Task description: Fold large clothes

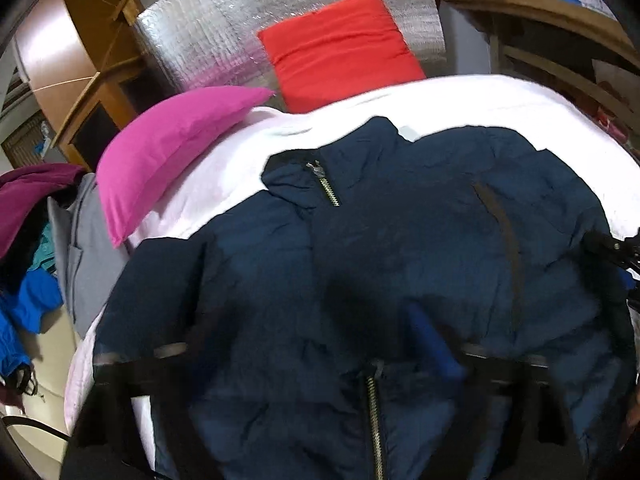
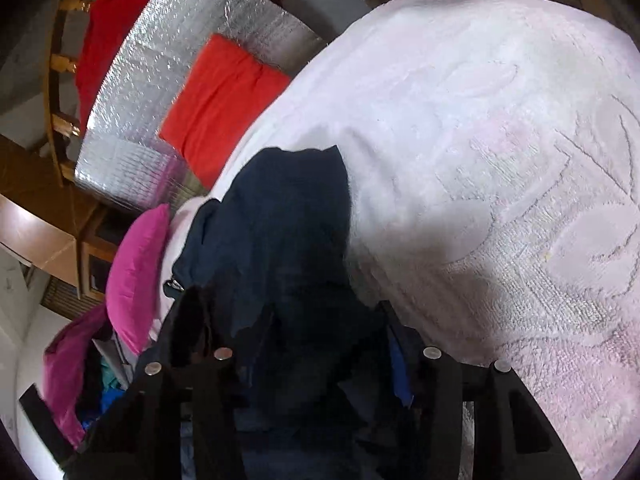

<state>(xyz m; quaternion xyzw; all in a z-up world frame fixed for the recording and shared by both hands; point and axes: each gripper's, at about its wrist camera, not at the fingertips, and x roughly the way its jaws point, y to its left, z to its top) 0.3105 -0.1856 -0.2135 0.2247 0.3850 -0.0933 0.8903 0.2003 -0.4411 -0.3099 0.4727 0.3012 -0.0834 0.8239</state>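
I have the navy jacket (image 1: 400,264) spread on the pale pink bedspread (image 1: 224,184), and it fills nearly everything ahead of the left gripper (image 1: 316,344). In the left wrist view the jacket lies directly under and between the two dark fingers; the blue-padded finger (image 1: 436,344) on the right side rests against the fabric, the other is blurred at lower left. I cannot tell whether the left jaws are pinching cloth or only standing over it. The zipper (image 1: 374,420) runs down just below the fingertips, and a second zipper end (image 1: 324,184) sits well ahead, near the collar. Farther ahead and to the left of this gripper lies a magenta pillow (image 1: 172,148); beyond it a red cushion (image 1: 340,52) rests on a silver foil mat (image 1: 200,40). A heap of mixed clothes (image 1: 28,248) sits at far left, off the bed edge. In the right wrist view the right gripper (image 2: 320,344) has a bunched fold of the same jacket (image 2: 280,232) rising up between its fingers and ahead of them, with bare bedspread (image 2: 500,160) stretching to its right. The fabric there is dark and the pads are hidden, so I cannot tell if the right jaws are clenched on it. The right gripper also shows at the far right edge of the left view (image 1: 616,248), at the jacket's side.
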